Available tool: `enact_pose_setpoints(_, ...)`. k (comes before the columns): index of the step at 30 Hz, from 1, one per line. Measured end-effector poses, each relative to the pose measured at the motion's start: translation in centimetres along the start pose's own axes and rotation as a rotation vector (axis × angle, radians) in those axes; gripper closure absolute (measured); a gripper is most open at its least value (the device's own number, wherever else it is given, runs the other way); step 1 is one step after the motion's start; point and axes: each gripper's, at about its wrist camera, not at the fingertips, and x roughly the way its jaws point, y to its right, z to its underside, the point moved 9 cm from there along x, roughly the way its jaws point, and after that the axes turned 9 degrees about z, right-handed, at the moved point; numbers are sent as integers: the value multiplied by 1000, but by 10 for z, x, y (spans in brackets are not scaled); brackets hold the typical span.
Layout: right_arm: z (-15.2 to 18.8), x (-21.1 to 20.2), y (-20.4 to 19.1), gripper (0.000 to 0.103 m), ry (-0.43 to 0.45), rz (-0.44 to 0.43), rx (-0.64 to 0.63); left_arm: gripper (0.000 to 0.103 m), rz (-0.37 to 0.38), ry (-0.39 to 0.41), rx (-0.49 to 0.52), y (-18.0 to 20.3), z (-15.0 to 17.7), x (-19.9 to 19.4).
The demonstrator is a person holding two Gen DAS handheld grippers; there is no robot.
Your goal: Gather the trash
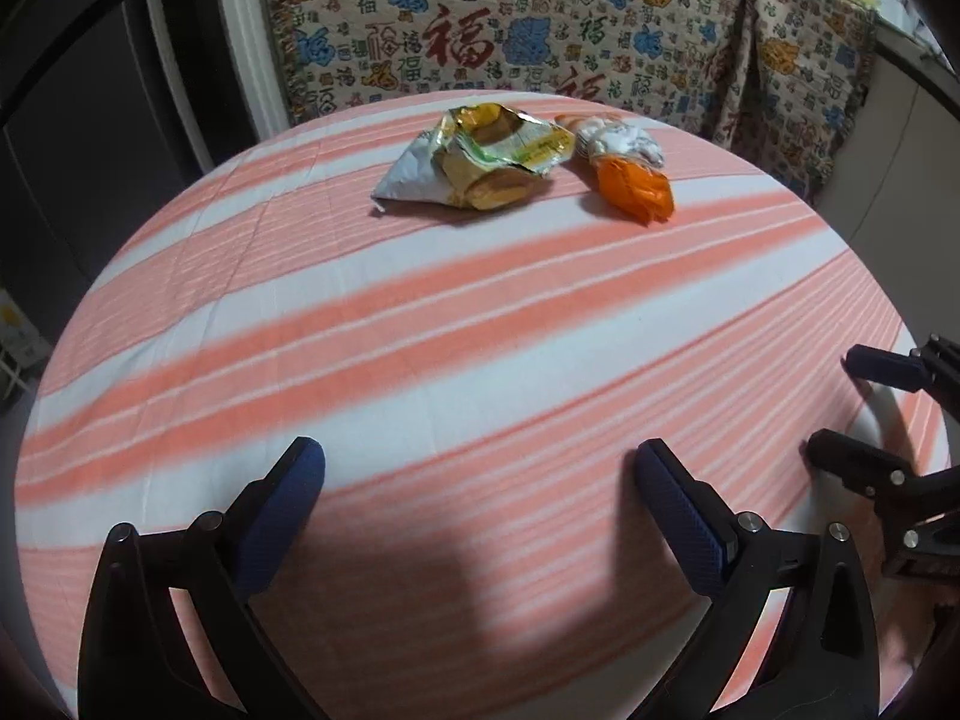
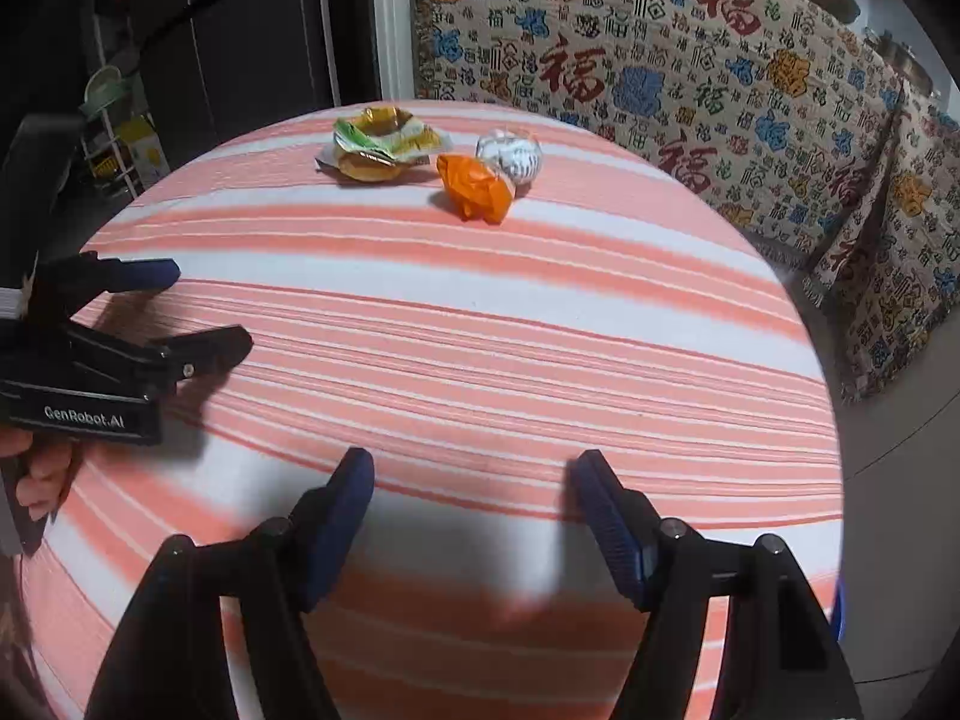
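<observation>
Two pieces of trash lie at the far side of the round table (image 1: 480, 360) with its orange-and-white striped cloth. One is a crumpled green, yellow and silver snack wrapper (image 1: 480, 159) (image 2: 381, 144). Right of it lies a crumpled orange-and-white wrapper (image 1: 624, 165) (image 2: 489, 177). My left gripper (image 1: 480, 468) (image 2: 210, 312) hovers over the near part of the table, jaws wide open and empty. My right gripper (image 2: 474, 474) (image 1: 831, 405) hangs beside it on the right, also open with nothing between its fingers. Both are well short of the trash.
Behind the table stands a sofa under a patterned throw (image 1: 540, 30) (image 2: 690, 90). Dark cabinet doors (image 1: 90, 150) (image 2: 252, 30) stand at the far left. A small rack with green and yellow items (image 2: 126, 132) stands on the floor at left. Part of a hand (image 2: 42, 474) holds the left gripper.
</observation>
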Motion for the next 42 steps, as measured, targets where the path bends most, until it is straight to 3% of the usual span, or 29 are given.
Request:
enact_pose_setpoints(3,-9,5,1,27,8,0,9,0,-1,3,-3,-18,-14,6)
enact_pose_setpoints(8,-43,32,1,24,-26,0,16,1,-44,28,-118,-65,-29,9)
enact_pose_setpoints(10,-64,47,2,25,-60,-6,25,1,-48,28,-116,-65,-29,9)
enact_pose_setpoints(13,-97,61,-2,25,-32,-45,90,0,-65,20,-95,-62,-26,10)
enact_pose_setpoints(17,-126,90,-3,27,-28,-30,185,0,-59,20,-97,-60,-24,10)
enact_pose_setpoints(19,-133,96,2,40,7,8,204,0,-55,20,-98,-61,-24,9)
enact_pose_setpoints(20,-134,96,4,65,20,23,199,0,-55,20,-98,-61,-24,9)
enact_pose_setpoints(26,-99,71,9,64,20,40,168,0,-51,22,-98,-60,-24,9)
enact_pose_setpoints(28,-78,54,7,64,27,63,138,1,-12,31,-85,-54,-28,8)
enact_pose_setpoints(30,-53,37,13,64,42,81,104,1,79,51,-44,-40,-43,8)
enact_pose_setpoints(34,-33,20,17,64,35,66,110,1,91,84,73,-20,-93,13)
enact_pose_setpoints(40,-35,20,17,64,27,93,88,1,169,-40,108,-5,-132,68)
enact_pose_setpoints(42,-35,20,16,64,25,88,91,10,201,-28,99,-1,-133,73)
